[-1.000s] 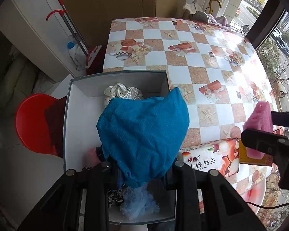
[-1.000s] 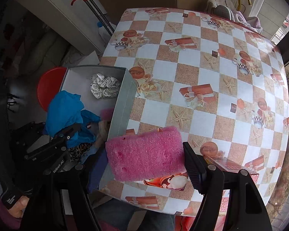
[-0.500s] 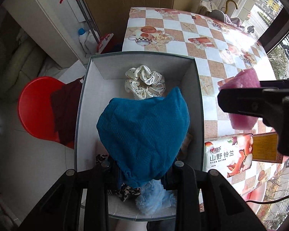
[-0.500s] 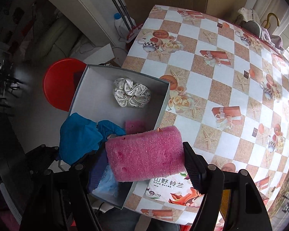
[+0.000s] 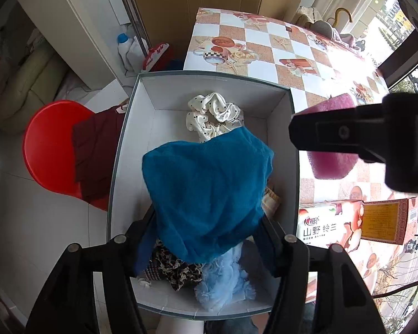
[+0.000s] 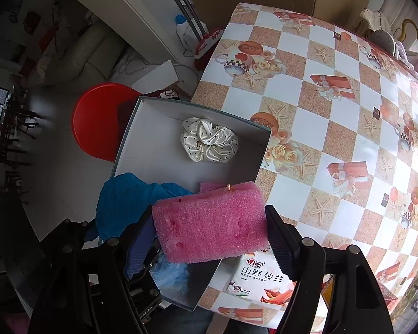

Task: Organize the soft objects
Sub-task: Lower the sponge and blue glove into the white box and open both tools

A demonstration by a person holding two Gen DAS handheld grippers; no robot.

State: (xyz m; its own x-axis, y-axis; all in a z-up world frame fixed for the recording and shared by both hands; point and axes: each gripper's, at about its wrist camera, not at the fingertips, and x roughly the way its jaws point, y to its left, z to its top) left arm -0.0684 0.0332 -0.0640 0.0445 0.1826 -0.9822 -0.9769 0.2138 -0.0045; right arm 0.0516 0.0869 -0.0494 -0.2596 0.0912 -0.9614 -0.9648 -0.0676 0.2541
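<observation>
A grey box [image 5: 119, 153] with white inner walls stands at the table's near left corner. It holds a cream dotted scrunchie [image 5: 213, 117], a leopard-print fabric [image 5: 175, 267], a pale blue fluffy piece [image 5: 223, 284] and a small pink foam piece [image 6: 209, 187]. My left gripper [image 5: 206, 231] hangs over the box, pointing down. Its jaws are opening, with the blue cloth [image 5: 209, 189] still bunched between the fingers. My right gripper [image 6: 209, 222] is shut on a pink sponge [image 6: 211, 225] above the box's right wall. The left wrist view shows that sponge [image 5: 331, 164] beside the box.
A tissue pack [image 5: 328, 225] and an orange carton [image 5: 384, 220] lie on the checked tablecloth [image 6: 334, 97] right of the box. Left of the box, on the floor, stands a red stool [image 5: 50, 144] with a dark red cloth [image 5: 94, 150]. A mop and bottles lean behind.
My left jaws have spread apart around the blue cloth, which sags lower into the box. My right gripper has carried the pink sponge leftward to the box's right wall.
</observation>
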